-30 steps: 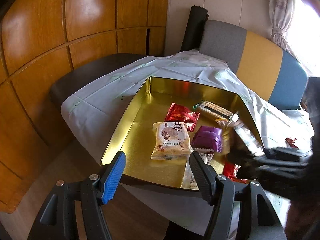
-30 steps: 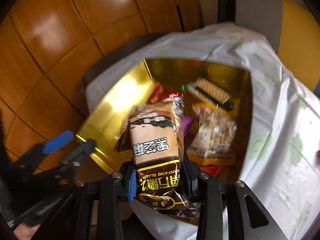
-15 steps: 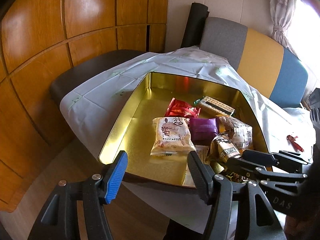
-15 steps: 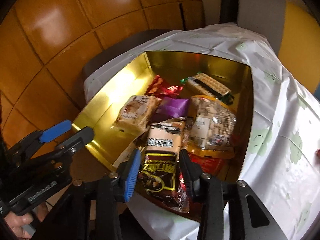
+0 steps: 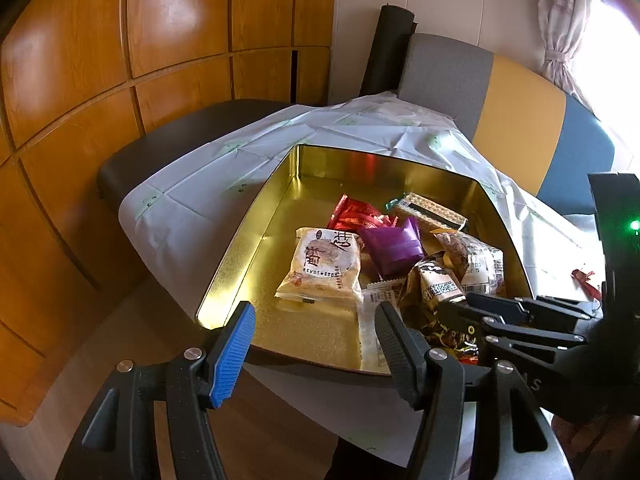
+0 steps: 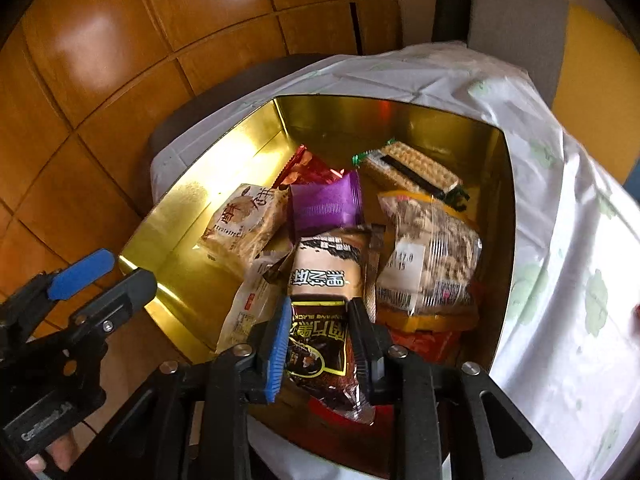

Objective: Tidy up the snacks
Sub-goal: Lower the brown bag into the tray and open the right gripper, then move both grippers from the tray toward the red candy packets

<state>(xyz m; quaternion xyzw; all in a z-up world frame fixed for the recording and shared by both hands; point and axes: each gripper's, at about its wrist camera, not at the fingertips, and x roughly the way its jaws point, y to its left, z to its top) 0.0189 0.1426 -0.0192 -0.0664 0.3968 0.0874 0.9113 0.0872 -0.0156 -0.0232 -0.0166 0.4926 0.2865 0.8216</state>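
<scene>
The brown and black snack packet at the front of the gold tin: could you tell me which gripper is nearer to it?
Right. The right gripper has the brown and black snack packet between its fingers; the left gripper hangs open at the gold tin's near-left edge.

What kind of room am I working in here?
Probably a home dining nook: a table under a white tablecloth, a cushioned bench seat behind it, wood-panelled walls and a curtained window. A gold tin of snacks sits on the table.

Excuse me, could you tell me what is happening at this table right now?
A person is sorting snacks into a gold tin. The right tongs grip a brown snack packet, lowering it onto the pile in the tin. The left tongs hang open and empty at the tin's near edge. A red wrapper lies outside on the tablecloth.
</scene>
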